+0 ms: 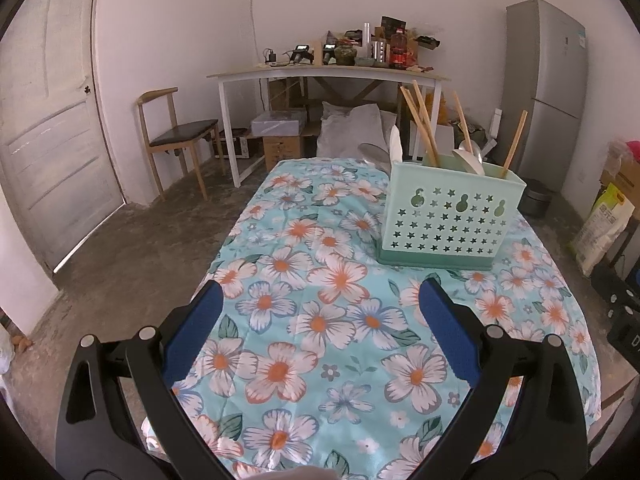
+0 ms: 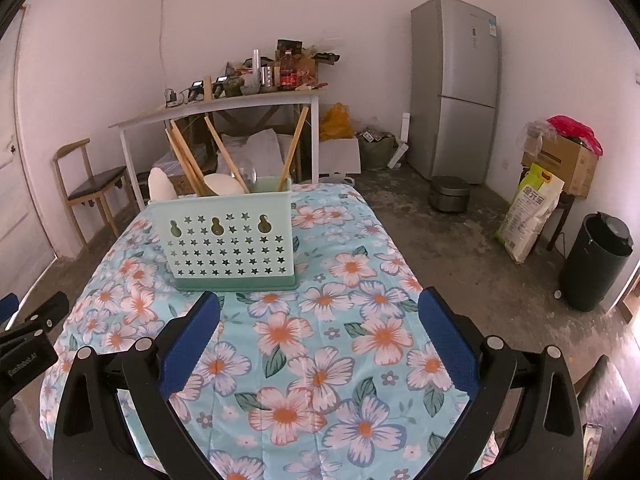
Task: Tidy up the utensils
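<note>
Left wrist view: the left gripper [image 1: 320,300] hovers over the floral-clothed worktop [image 1: 320,320], fingers spread wide and empty. The pale green star-perforated plastic utensil caddy [image 1: 448,220] stands upright, far and to the right, holding wooden chopsticks [image 1: 420,120] and white spoons [image 1: 470,162].

Right wrist view: the right gripper [image 2: 319,310], released and grasping nothing, has the caddy [image 2: 230,240] far-left, seemingly nearer.

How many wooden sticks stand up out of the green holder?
4 visible: two close together at the left, one in the middle, one at the right of the green holder. Shorter ones may be hidden inside.
</note>
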The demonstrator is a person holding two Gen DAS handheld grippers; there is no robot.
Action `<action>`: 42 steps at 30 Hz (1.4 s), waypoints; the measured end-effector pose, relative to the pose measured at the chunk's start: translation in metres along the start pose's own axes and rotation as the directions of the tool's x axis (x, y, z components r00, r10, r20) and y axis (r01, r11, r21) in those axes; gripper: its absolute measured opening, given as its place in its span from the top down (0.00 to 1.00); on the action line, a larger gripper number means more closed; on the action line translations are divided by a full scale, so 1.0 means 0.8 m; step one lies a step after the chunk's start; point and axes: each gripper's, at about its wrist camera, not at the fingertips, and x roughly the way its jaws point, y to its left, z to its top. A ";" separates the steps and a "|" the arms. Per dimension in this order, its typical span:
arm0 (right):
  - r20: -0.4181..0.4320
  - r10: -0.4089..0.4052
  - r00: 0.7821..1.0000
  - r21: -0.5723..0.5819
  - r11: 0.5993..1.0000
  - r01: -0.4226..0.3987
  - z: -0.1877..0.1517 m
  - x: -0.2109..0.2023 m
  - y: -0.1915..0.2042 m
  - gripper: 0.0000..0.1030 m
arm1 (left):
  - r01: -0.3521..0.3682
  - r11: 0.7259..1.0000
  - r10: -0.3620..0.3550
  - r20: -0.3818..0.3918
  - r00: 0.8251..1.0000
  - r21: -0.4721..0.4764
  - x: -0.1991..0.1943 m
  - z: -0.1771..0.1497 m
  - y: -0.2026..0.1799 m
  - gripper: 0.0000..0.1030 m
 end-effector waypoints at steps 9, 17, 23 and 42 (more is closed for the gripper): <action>0.002 0.000 1.000 0.012 1.000 0.000 0.001 0.000 -0.004 0.06 | -0.017 1.000 0.017 0.006 1.000 -0.007 -0.003 0.003 -0.001 0.08; 0.000 0.000 1.000 0.012 1.000 0.000 0.001 0.001 -0.004 0.06 | -0.016 1.000 0.016 0.006 1.000 -0.007 -0.003 0.004 0.000 0.08; 0.000 0.000 1.000 0.011 1.000 0.000 0.001 0.001 -0.003 0.06 | -0.017 1.000 0.017 0.005 1.000 -0.006 -0.003 0.004 -0.001 0.08; 0.002 0.002 1.000 0.009 1.000 -0.002 0.002 0.002 0.000 0.06 | -0.012 1.000 0.012 0.007 1.000 -0.007 -0.003 0.006 -0.003 0.08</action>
